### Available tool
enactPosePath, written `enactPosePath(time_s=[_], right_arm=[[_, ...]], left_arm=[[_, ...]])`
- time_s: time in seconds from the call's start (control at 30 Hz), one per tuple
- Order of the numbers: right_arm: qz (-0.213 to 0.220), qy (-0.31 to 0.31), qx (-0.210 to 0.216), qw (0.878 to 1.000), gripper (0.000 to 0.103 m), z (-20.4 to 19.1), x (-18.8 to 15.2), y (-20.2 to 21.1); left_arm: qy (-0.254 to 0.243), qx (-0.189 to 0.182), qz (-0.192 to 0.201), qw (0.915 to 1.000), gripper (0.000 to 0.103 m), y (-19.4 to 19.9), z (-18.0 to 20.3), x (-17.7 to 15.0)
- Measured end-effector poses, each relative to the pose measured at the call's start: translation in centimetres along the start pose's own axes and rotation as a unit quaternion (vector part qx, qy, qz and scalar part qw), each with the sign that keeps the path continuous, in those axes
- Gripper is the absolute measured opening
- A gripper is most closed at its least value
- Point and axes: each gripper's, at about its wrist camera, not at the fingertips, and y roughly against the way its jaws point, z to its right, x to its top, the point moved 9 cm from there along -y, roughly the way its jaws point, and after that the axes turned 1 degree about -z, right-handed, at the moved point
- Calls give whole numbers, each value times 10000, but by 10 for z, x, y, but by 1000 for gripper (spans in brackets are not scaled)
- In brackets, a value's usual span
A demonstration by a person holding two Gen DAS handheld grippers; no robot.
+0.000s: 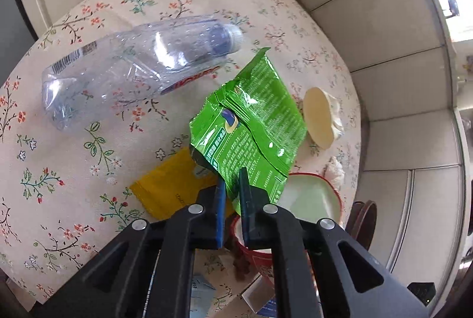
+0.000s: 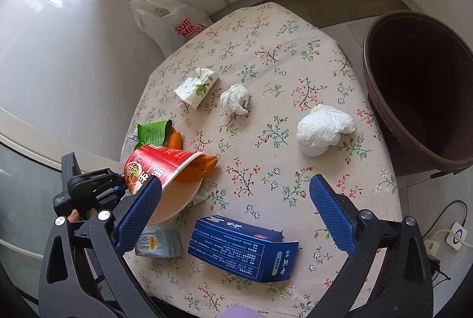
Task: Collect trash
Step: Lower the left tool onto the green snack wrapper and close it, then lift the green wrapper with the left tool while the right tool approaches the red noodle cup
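Left gripper (image 1: 232, 185) pinching the green wrapper (image 1: 251, 123)

Its fingers (image 1: 220, 199) clamp the wrapper's lower edge, which stands off the floral surface (image 1: 88, 170), clear bottle (image 1: 133, 66) at ten o'clock. Right gripper (image 2: 236, 199) fingers are spread above the blue box (image 2: 242, 247).
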Motion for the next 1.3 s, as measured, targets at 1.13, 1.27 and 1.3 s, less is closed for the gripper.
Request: enactPosePath(time_s=[1.13, 1.27, 1.3], right_arm=[[876, 3162, -1958, 9241, 96, -83, -26, -21], [989, 3280, -1935, 9193, 96, -86, -24, -14], [995, 3277, -1953, 9190, 96, -84, -24, -12]], left_arm=[[-735, 972, -141, 9924, 68, -5, -38, 27], [-517, 839, -192, 9949, 69, -29, -44, 35], [-496, 904, -241, 9944, 72, -35, -44, 32]])
